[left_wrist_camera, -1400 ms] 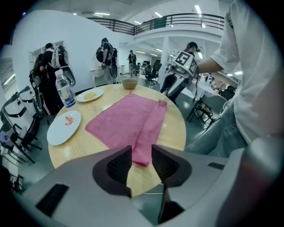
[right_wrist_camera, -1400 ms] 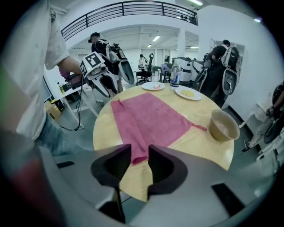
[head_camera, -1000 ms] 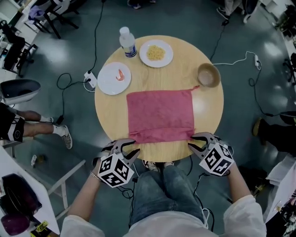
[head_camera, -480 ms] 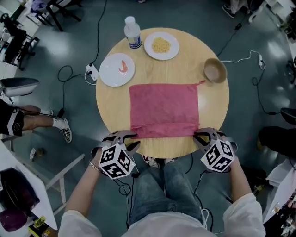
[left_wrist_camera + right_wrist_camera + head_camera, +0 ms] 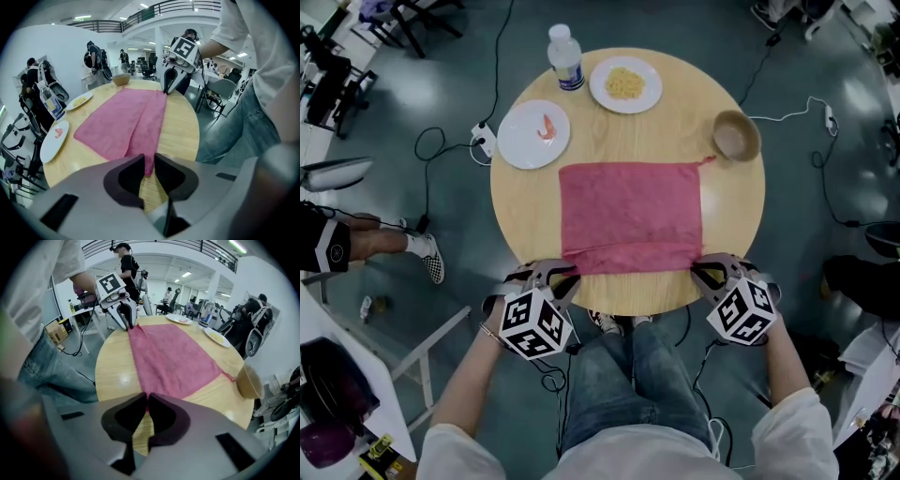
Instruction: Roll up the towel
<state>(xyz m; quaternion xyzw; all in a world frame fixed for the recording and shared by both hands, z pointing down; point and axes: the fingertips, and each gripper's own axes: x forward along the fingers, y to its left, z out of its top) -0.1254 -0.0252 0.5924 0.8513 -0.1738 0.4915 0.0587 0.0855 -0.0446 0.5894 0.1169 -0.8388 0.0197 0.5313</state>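
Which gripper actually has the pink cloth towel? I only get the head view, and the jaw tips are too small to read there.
Observer: Left gripper has it. Its own view shows the pink towel with its near corner between the jaws, which have just been closing onto the cloth.
Operator: Right one?
Observer: Right gripper is shut, with the other near corner pinched at its jaw tips.
Operator: Near edge off the round wooden table?
Observer: Doesn't look like it. In the left gripper view the folded strip appears to lie flat on the tabletop all the way across to the right gripper.
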